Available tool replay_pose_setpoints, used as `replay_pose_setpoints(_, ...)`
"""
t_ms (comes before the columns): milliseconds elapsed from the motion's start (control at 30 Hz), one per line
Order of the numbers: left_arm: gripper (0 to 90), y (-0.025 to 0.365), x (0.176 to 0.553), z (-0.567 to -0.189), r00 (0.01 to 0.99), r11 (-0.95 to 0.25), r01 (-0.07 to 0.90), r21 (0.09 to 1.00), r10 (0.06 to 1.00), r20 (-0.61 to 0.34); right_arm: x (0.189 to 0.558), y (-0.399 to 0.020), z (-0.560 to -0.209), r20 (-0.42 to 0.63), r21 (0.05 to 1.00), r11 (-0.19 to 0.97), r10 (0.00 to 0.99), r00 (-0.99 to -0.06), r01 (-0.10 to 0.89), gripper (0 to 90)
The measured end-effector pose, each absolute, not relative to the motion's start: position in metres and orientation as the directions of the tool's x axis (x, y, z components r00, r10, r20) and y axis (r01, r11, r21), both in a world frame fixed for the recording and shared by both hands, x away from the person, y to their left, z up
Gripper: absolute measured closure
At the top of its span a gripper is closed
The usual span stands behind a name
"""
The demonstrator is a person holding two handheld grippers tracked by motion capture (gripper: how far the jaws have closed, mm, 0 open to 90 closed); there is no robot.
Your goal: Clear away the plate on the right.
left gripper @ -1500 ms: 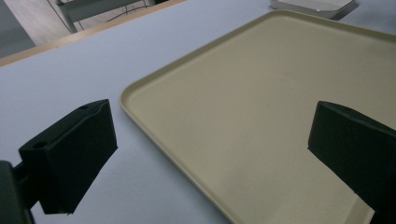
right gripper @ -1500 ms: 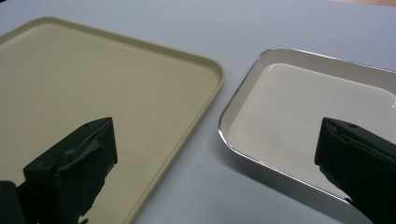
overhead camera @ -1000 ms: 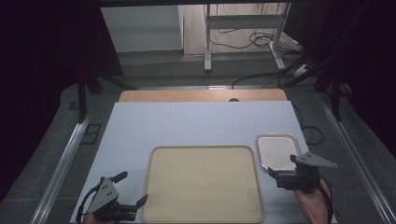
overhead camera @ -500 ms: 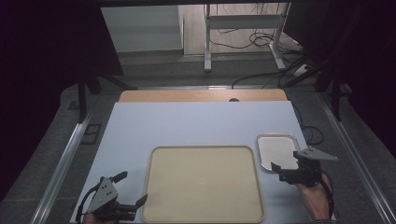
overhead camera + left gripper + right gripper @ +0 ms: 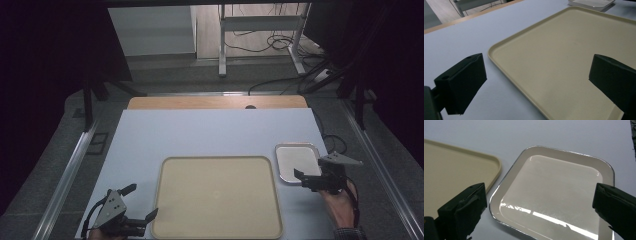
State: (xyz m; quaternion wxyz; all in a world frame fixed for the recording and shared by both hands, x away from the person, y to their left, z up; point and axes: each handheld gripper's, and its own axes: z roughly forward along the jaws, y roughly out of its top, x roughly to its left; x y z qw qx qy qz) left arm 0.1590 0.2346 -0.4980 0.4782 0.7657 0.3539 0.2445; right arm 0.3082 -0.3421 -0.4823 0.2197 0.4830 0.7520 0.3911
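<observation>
A: Which object does the coming move concern, and where does it lie?

B: The small steel tray [image 5: 297, 162] rests flat on the bench [image 5: 210, 135], at about 4 o'clock of the bench top, just beside the right edge of the large beige tray [image 5: 218, 196]; whether the two rims touch cannot be told.

A: How does it lie from the right hand-held gripper [image 5: 311, 180]?

B: Directly ahead, at the gripper's 11 o'clock in the high view. In the right gripper view the steel tray [image 5: 554, 192] sits between the jaws, which stand wide apart with nothing held. Its near edge runs roughly across the line of approach, so a short forward advance would likely bring that rim within the jaws.

A: And the left hand-held gripper [image 5: 137, 205]?

B: Its jaws are also spread and empty, at the beige tray's near left corner, about 7 o'clock of the bench. It is well apart from the steel tray; the right hand [image 5: 340, 202] is clearly nearer.
</observation>
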Motion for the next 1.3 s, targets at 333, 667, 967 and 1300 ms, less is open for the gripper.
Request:
replay_pose_setpoints(333,0.8,0.235,0.159,-0.498,0.627,-0.291,0.309,0.905,0.779,0.037,0.323,-0.353,-0.485,0.029,0.767,0.222,0.925,-0.378,0.603,0.0)
replay_pose_setpoints(667,1.0,0.235,0.159,-0.498,0.626,-0.291,0.311,0.905,0.779,0.035,0.338,-0.36,-0.488,0.002,0.738,0.221,0.944,-0.329,0.638,0.5)
replay_pose_setpoints(967,1.1,0.235,0.16,-0.498,0.625,-0.288,0.314,0.905,0.78,0.032,0.348,-0.382,-0.484,0.028,0.709,0.148,0.971,-0.237,0.69,37.0)
replay_pose_setpoints(1300,1.2,0.235,0.16,-0.498,0.625,-0.287,0.317,0.904,0.78,0.029,0.361,-0.397,-0.49,0.102,0.643,0.087,0.975,-0.198,0.761,62.9)
